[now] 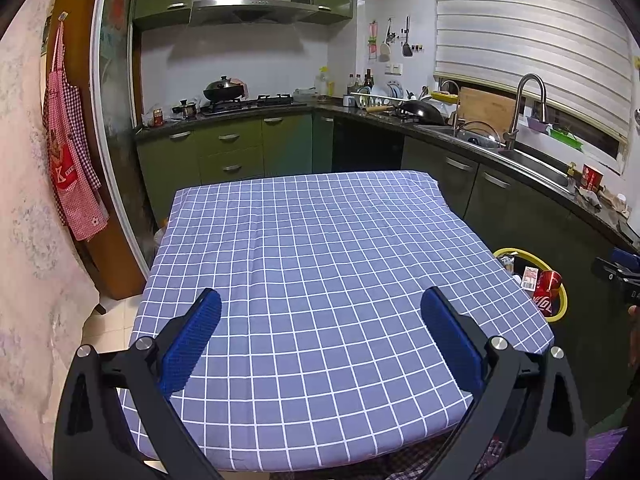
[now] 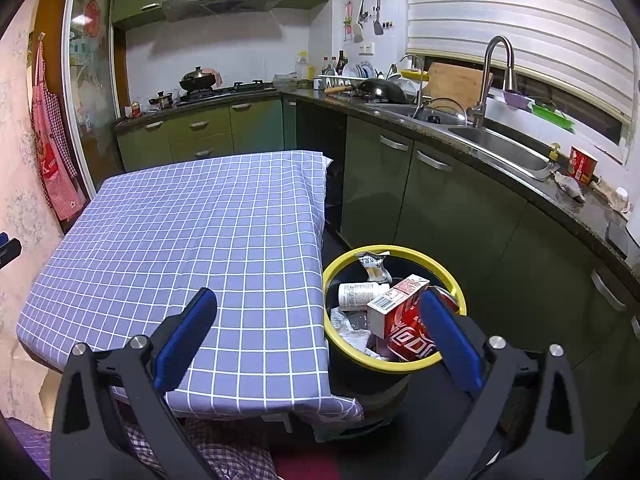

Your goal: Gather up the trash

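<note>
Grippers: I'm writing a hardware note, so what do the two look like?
Both match: the left gripper and right gripper have black angular arms with silver round bolts, and flat fingers faced with textured blue pads.

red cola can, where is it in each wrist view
Left wrist: the red cola can sits far right, in the yellow-rimmed bin past the table edge.
Right wrist: the can is lower centre-right, in the bin.
Shared landmark: the checked tablecloth.
</note>
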`<action>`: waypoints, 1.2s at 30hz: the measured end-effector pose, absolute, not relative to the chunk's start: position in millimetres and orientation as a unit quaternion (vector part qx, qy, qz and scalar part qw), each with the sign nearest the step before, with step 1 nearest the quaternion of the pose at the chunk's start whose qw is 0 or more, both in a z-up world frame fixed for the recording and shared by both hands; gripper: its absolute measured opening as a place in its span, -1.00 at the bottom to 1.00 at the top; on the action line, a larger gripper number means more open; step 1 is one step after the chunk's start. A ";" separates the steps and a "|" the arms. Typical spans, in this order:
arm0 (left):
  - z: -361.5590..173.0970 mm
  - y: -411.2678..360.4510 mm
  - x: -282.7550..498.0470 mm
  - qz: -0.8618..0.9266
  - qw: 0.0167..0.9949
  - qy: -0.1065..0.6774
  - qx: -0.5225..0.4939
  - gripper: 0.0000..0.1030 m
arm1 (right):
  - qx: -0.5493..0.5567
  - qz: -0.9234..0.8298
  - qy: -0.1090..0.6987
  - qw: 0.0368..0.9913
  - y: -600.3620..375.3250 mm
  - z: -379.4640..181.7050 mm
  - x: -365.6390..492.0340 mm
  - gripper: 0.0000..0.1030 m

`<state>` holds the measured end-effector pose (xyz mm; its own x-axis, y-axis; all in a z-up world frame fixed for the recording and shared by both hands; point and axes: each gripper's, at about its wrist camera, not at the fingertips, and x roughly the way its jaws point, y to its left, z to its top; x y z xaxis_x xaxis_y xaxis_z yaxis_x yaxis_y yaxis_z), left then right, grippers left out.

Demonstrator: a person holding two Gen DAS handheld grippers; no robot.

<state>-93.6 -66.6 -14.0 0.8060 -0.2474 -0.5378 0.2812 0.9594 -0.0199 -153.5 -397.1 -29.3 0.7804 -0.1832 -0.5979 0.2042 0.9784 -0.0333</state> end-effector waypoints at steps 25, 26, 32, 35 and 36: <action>-12.6 -69.3 -92.8 -0.141 0.949 0.280 0.036 0.91 | 0.020 -0.106 0.316 0.943 -399.1 -29.9 -153.3 0.88; -12.6 -69.3 -92.6 -0.141 0.949 0.280 0.036 0.91 | 0.020 -0.106 0.316 0.943 -398.9 -30.4 -153.5 0.88; -12.9 -69.4 -92.7 -0.143 0.949 0.279 0.034 0.91 | 0.021 -0.106 0.318 0.942 -397.8 -31.7 -153.1 0.88; -13.2 -68.8 -92.1 -0.144 0.949 0.279 0.031 0.91 | 0.021 -0.106 0.319 0.942 -397.8 -32.8 -152.8 0.88; -13.0 -68.9 -91.8 -0.143 0.949 0.278 0.031 0.91 | 0.021 -0.106 0.319 0.942 -397.8 -32.7 -152.6 0.88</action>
<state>-91.8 -68.9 -13.0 0.8039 -0.2542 -0.5376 0.2890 0.9571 -0.0204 -152.6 -397.8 -32.7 0.7738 -0.1869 -0.6052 0.2133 0.9766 -0.0288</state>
